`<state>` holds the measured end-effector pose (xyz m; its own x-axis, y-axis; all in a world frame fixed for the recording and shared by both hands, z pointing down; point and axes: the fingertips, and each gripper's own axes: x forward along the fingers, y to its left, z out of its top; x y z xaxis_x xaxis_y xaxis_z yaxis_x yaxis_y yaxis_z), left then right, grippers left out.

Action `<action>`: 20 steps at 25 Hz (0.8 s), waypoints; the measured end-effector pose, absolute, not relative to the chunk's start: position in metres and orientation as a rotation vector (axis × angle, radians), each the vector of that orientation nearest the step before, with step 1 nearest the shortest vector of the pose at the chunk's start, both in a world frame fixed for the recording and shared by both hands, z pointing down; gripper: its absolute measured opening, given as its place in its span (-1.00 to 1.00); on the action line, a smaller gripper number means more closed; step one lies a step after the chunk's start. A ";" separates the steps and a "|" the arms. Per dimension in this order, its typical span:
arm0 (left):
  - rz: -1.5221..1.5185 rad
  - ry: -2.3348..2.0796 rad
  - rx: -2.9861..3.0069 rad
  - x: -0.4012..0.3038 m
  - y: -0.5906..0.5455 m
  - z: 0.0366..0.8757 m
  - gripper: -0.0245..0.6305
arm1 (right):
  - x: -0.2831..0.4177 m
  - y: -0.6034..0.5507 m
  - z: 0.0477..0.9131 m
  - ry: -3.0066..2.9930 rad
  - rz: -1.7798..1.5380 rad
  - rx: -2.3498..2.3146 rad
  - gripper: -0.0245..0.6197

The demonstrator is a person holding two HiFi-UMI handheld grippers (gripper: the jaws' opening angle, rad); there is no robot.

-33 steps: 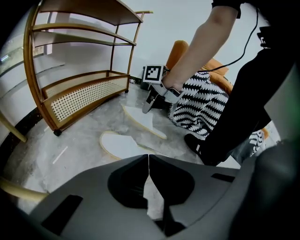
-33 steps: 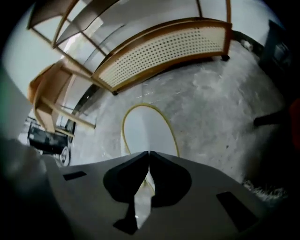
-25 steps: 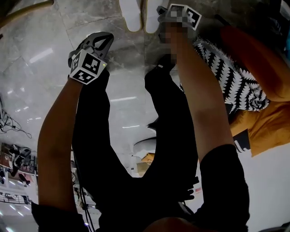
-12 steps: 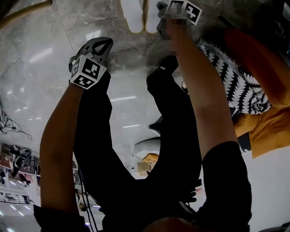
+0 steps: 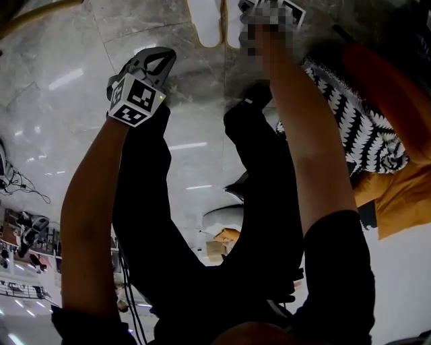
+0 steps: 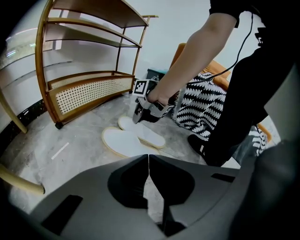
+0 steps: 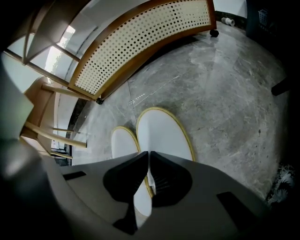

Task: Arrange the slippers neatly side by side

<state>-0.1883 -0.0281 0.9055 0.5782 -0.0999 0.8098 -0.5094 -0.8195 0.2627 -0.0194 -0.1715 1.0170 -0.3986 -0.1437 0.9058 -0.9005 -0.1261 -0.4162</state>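
Left gripper (image 6: 148,158): jaws together and empty, held over the grey marble floor (image 6: 70,140), well short of the footwear. Right gripper (image 7: 149,153): jaws closed, tips at the seam between a white, yellow-edged slipper (image 7: 161,131) and its twin slipper (image 7: 123,140), which lie side by side, edges touching; whether a rim is pinched cannot be told. Beyond: cane-fronted wooden shelf (image 7: 140,42).

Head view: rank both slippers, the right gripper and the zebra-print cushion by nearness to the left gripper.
1. Left-hand slipper, top centre.
2. Right-hand slipper, beside it.
3. Right gripper, top, further right.
4. Zebra-print cushion, far right.
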 end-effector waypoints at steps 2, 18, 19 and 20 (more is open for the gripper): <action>1.164 -0.480 2.335 -0.188 -0.024 0.904 -0.87 | -0.017 -0.173 1.014 -1.542 1.568 1.199 -0.78; 1.173 -0.516 2.418 -0.133 -0.066 0.707 -0.87 | 0.017 -0.168 0.753 -2.100 1.137 1.033 -0.82; 1.153 -0.544 2.436 -0.126 -0.074 0.680 -0.87 | 0.021 -0.167 0.716 -2.144 1.099 1.034 -0.82; 1.126 -0.577 2.453 -0.120 -0.083 0.652 -0.87 | 0.024 -0.167 0.678 -2.188 1.065 1.044 -0.82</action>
<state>-0.1200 -0.0833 0.6518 0.5949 -0.2066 0.7768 -0.5104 -0.8437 0.1666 0.0237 -0.1667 0.6782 -0.5881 -0.4221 0.6899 -0.8034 0.4032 -0.4382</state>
